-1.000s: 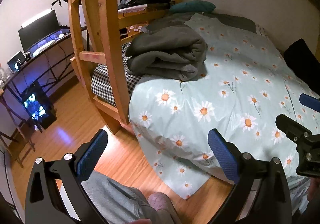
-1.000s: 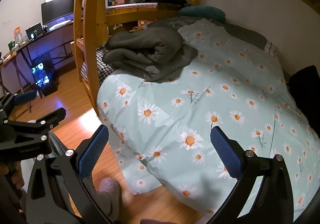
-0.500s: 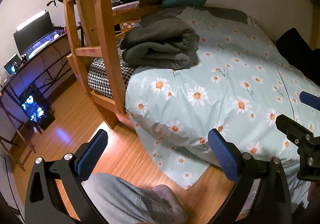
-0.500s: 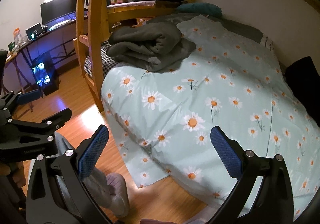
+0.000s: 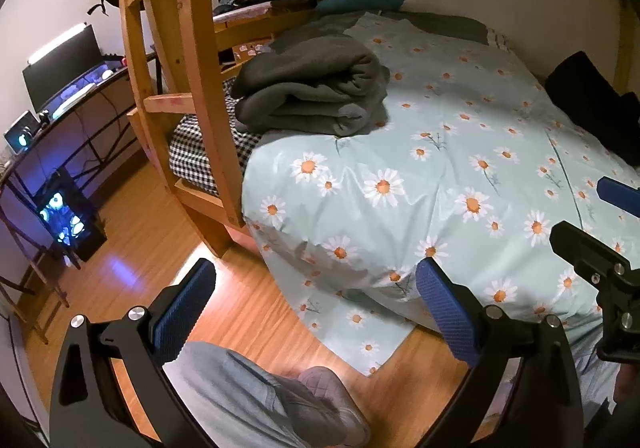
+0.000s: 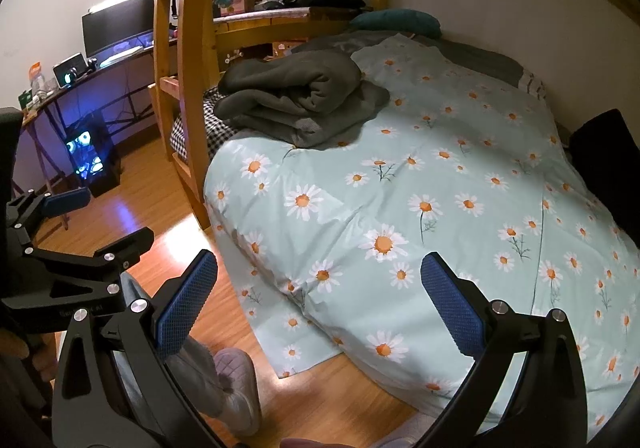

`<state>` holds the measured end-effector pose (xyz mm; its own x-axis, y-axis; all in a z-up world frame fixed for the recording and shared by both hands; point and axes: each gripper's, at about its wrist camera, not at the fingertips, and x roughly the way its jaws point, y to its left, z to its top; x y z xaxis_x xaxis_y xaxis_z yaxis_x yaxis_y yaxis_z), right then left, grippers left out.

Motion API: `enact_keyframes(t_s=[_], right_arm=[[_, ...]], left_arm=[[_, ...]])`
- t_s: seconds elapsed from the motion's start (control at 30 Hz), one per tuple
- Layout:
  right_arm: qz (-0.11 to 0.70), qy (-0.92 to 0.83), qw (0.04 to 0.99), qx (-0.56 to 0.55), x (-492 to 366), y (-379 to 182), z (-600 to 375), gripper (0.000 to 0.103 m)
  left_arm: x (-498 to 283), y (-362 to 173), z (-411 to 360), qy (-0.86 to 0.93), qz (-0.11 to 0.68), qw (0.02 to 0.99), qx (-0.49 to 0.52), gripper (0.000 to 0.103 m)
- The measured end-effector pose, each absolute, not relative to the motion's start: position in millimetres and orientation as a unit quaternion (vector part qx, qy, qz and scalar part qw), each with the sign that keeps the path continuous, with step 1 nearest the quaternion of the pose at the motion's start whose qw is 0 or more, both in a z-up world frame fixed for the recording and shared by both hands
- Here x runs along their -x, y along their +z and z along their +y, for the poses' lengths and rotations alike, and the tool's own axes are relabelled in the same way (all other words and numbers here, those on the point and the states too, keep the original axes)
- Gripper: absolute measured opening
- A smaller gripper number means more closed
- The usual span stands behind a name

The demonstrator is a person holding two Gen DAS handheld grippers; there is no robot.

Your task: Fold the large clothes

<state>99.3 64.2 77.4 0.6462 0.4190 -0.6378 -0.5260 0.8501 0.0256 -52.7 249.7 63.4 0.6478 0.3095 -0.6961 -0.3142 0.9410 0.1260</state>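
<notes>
Blue pads on my left tool (image 5: 316, 312) stand wide apart with nothing between them, and my right tool (image 6: 318, 306) is spread the same way, also empty. Both hang over the wooden floor (image 5: 132, 248) just off the near edge of the bed (image 6: 400, 208), not touching the bedding.

I see the grey blanket (image 5: 312, 92) loosely rolled on the far left part of the bed, lying partly on the daisy-print cover (image 5: 440, 152) and close beside the wooden ladder (image 5: 200, 68). Its underside and back are hidden, so I cannot tell how many layers it has.

At the right edge a black garment (image 6: 604, 168) is cut off by the frame; it may be a jacket, but I cannot make it out. A teal pillow (image 6: 396, 21) sits by the wall at the head of the bed. A corner of the cover hangs down to the floor. Below my tools a grey trouser leg (image 5: 240, 396) and a slipper (image 6: 240, 388) show, partly blocked by the tool arms. The tabletop (image 6: 100, 64) to the left carries a monitor, its small items too blurred to name.
</notes>
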Motion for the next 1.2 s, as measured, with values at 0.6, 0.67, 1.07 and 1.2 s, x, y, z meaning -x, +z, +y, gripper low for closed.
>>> enact_keyframes(t_s=[0.6, 0.67, 1.07, 1.2], right_arm=[[0.331, 0.264, 0.902, 0.083, -99.2, 76.4, 63.4, 0.100], [0.331, 0.261, 0.903, 0.081, -99.2, 76.0, 61.9, 0.100], [0.329, 0.262, 0.903, 0.082, -101.1, 76.0, 58.0, 0.100], [0.329, 0.264, 0.903, 0.082, -101.5, 76.0, 57.7, 0.100]], left_arm=[[54.6, 62.5, 249.0, 0.175, 0.383, 0.907, -0.010, 0.098], [56.3, 62.6, 247.5, 0.171, 0.381, 0.909, -0.008, 0.098], [53.7, 56.5, 241.7, 0.158, 0.394, 0.905, -0.015, 0.098], [53.2, 55.3, 242.7, 0.173, 0.393, 0.903, -0.022, 0.098]])
